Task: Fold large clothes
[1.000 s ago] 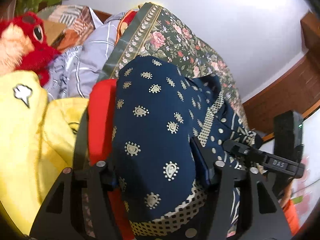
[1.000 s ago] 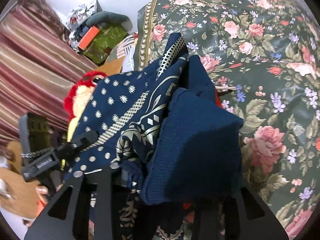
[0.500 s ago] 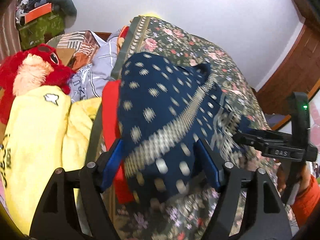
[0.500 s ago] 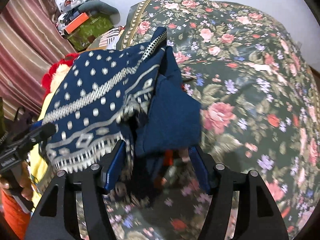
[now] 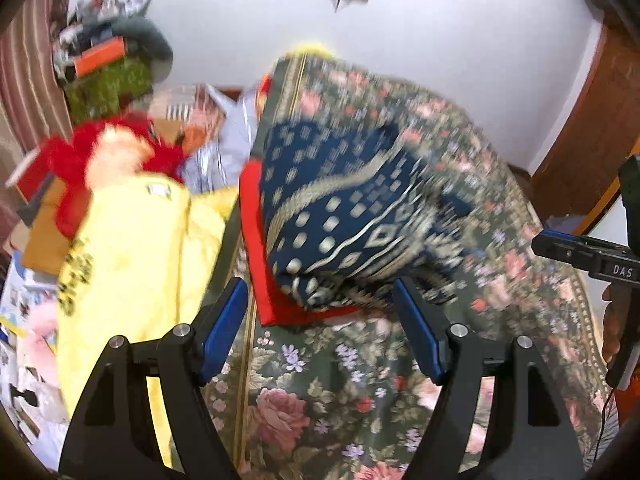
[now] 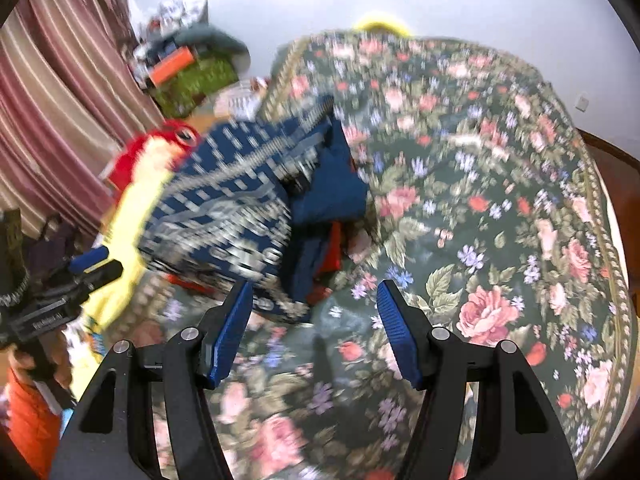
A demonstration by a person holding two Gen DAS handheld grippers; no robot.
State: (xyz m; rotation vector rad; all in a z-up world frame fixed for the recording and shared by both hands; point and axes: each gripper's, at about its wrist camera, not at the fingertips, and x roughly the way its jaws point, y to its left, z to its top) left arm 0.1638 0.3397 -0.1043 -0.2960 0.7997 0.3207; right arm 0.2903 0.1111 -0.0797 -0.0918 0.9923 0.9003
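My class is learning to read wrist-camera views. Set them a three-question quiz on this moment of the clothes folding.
1. True or false: the left gripper is clamped on the navy patterned garment.
2. What lies directly under that garment? A) red folded cloth B) a pillow C) a towel
3. Fill in: the pile rests on a ____ bedspread.

Key
1. False: both it and the right gripper stand open with nothing between the pads.
2. A, the red folded cloth.
3. Floral.

navy garment point(image 5: 352, 216): printed matt cloth | bedspread point(image 6: 480, 208): floral woven cloth | tongs pads point(image 6: 394, 320): ribbed blue plastic
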